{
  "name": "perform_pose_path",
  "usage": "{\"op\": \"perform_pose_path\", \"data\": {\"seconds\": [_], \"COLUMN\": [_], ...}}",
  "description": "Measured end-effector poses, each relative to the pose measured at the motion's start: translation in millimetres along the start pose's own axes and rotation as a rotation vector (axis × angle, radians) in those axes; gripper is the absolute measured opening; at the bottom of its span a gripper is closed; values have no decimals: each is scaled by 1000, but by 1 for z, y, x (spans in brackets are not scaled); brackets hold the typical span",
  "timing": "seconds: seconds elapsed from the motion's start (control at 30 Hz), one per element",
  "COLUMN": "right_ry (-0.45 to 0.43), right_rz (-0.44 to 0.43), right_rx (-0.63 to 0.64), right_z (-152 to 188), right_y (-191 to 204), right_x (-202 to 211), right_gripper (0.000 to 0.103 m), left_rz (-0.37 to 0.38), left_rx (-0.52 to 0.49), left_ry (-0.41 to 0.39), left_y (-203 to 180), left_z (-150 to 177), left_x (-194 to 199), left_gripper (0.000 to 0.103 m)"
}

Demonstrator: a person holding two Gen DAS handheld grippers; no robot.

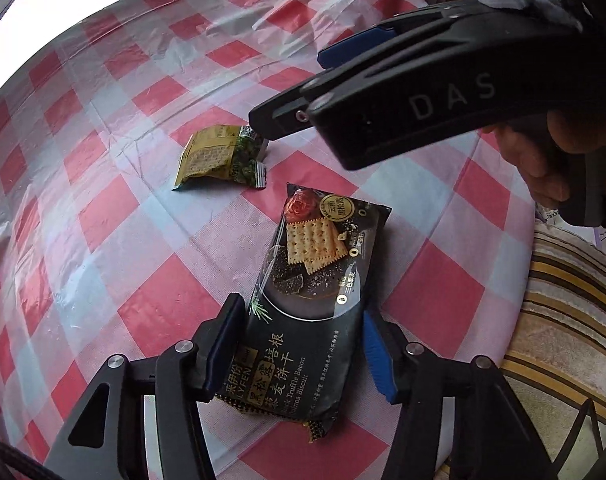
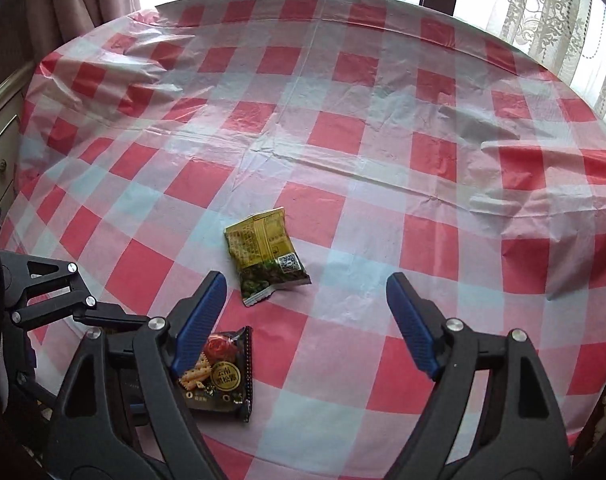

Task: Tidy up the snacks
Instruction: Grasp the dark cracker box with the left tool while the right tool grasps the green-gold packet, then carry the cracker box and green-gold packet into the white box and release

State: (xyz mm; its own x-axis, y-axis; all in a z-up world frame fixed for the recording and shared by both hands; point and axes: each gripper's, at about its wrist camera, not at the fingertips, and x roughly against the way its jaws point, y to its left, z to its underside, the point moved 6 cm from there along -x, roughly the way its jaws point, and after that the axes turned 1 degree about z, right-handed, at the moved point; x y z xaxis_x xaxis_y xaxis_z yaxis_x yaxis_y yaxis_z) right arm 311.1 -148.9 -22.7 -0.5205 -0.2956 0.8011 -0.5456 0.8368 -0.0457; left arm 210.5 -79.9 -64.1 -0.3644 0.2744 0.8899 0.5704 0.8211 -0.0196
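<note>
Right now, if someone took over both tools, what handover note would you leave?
Left tool: jaws around the near end of the black biscuit packet, which lies flat on the checked tablecloth; left pad touching, right pad just off it, so not clamped.
Right tool: open, empty, hovering just short of the yellow-green snack packet.
Done: nothing visibly sorted; both packets lie apart on the cloth.
Left: close on the biscuits, pick up the green packet, group them. No container in view.
</note>
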Motion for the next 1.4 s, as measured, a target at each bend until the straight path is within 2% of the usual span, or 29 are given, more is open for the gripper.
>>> {"op": "perform_pose_path", "data": {"seconds": [0.37, 0.43, 0.47, 0.53, 0.6, 0.77, 0.93, 1.23, 1.4], "right_ry": [62, 74, 78, 71, 71, 61, 62, 61, 47], "right_rz": [6, 5, -2, -34, -50, -25, 15, 63, 90], "right_rx": [87, 85, 81, 54, 48, 35, -6, -106, -163], "right_z": [-9, -8, -8, -8, -6, 3, 22, 68, 89], "right_y": [26, 28, 28, 28, 30, 28, 13, -21, -43], "right_x": [-49, -55, -57, -56, -53, -44, -28, 12, 38], "right_gripper": [82, 71, 70, 54, 46, 43, 42, 42, 42], "left_rz": [-35, -40, -42, -50, -56, -64, -77, -55, -20], "left_rx": [109, 145, 164, 207, 252, 350, 385, 374, 358], "left_ry": [-1, 1, 1, 2, 3, 0, 2, 2, -18], "left_y": [-3, 0, 2, 9, 16, 29, 33, 21, 1], "left_z": [26, 32, 36, 38, 41, 46, 46, 39, 22], "left_x": [15, 19, 20, 22, 23, 28, 29, 27, 32], "left_gripper": [57, 56, 56, 56, 56, 56, 55, 52, 52]}}
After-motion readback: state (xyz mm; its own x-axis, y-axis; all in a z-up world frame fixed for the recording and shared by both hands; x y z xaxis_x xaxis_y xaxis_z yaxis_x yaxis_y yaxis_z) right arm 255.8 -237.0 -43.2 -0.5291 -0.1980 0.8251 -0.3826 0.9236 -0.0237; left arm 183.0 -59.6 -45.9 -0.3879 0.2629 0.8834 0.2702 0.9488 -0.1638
